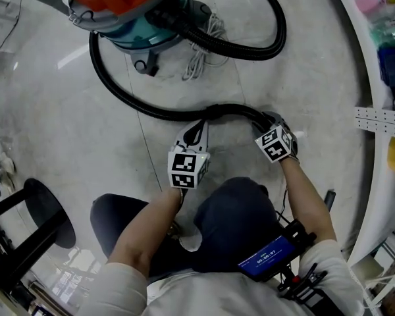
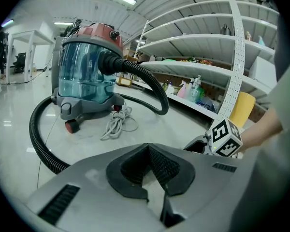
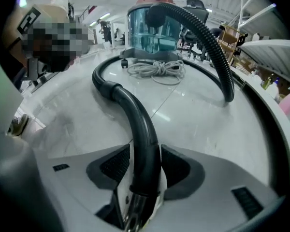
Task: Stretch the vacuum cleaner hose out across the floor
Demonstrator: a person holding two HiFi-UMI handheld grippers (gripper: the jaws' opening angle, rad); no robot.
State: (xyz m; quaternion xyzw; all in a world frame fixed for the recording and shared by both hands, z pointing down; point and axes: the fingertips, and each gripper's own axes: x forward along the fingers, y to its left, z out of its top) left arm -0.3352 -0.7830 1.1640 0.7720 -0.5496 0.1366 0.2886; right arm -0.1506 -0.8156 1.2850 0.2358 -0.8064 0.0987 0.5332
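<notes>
On the pale floor [image 1: 52, 117], near left: black stool [image 1: 45, 210]. Farther off, left of centre: vacuum cleaner [image 1: 128, 5], red top over a clear teal drum, upright on its wheels. Just beside it on the right: white cord [image 1: 201, 52], bundled. Black ribbed hose [image 1: 115, 87]: plugged into the drum front, still curled, one arc bulging right of the cleaner, another sweeping from the cleaner's left side round to the near centre, flat on the floor. Near centre: left gripper [image 2: 148, 151], jaws fully together. Holds nothing; sits just beside the hose's near curve. To its right: right gripper [image 3: 144, 151], jaws spread wide. Straddles the hose's smooth curved end tube [image 3: 135, 115], pads close on either side, not clamped on it. Far right: white shelving [image 1: 375, 64], running near to far.
</notes>
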